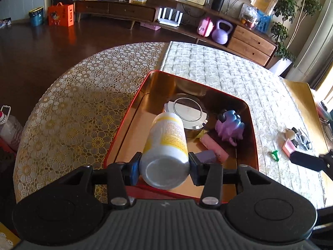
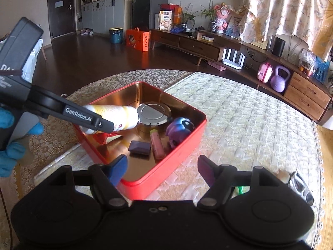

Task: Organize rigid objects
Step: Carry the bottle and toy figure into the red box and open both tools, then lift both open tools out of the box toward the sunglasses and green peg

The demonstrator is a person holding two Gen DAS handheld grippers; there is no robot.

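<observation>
My left gripper (image 1: 164, 166) is shut on a white and yellow bottle (image 1: 166, 143), held on its side over the near left part of a red tin box (image 1: 124, 129). The box holds a round metal tin (image 1: 188, 112), a purple toy figure (image 1: 229, 125), a pink stick (image 1: 214, 149) and a dark purple block (image 1: 206, 156). In the right wrist view the bottle (image 2: 116, 114) and box (image 2: 183, 145) show, with the left gripper (image 2: 97, 123) over the box's left side. My right gripper (image 2: 162, 170) is open and empty, just in front of the box's near corner.
On the quilted mat (image 1: 239, 79), right of the box, lie a small green piece (image 1: 275, 154), a pink item (image 1: 288, 147), a wooden ball piece (image 1: 289, 133) and a toy car (image 2: 301, 185). A lace cloth (image 1: 72, 108) covers the table's left part. A wooden cabinet (image 1: 249, 43) stands beyond.
</observation>
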